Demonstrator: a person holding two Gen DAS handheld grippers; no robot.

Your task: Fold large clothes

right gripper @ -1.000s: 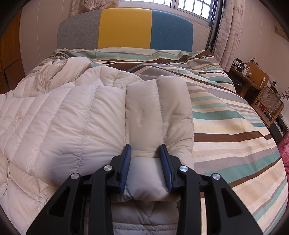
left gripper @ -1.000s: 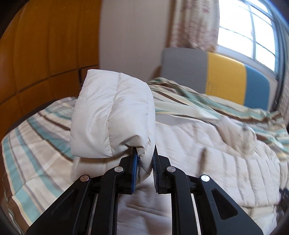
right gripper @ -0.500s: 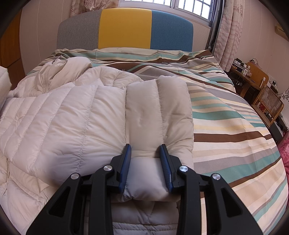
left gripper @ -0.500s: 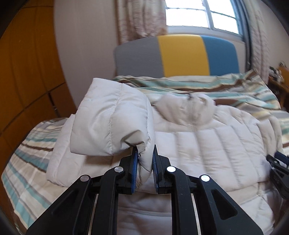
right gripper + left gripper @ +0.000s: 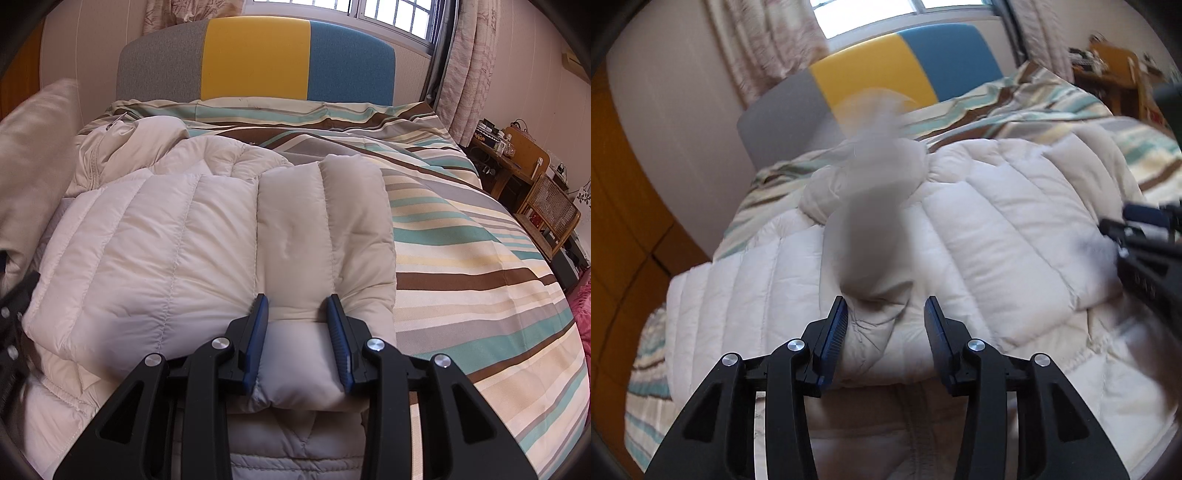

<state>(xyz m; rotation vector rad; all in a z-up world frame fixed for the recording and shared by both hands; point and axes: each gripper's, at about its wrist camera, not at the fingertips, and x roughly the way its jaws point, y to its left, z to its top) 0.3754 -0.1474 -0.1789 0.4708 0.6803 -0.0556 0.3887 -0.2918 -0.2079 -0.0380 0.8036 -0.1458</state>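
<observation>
A cream quilted jacket lies spread over a striped bed, its body filling the near and left half of the right wrist view. In that view the right gripper has its jaws set on either side of a folded sleeve, the blue pads touching the padded cloth at both flanks, so it pinches the sleeve where it lies on top of the jacket. The sleeve runs away toward 12 o'clock and ends short of the headboard, which is grey, yellow and blue. At 3 o'clock this view alone shows a wooden desk and a cane chair beside the bed. The left wrist view looks across the jacket from the other side, tilted, with the headboard at 12 o'clock and an orange wardrobe at 9 o'clock that the right view barely catches. Here the left gripper has its jaws spread wide with nothing between the pads; a blurred second sleeve sits just ahead of them toward 12 o'clock, and whether it touches them cannot be told. The right gripper enters this view at 3 o'clock, resting on the jacket. The blurred sleeve also shows at 9 o'clock in the right view.
</observation>
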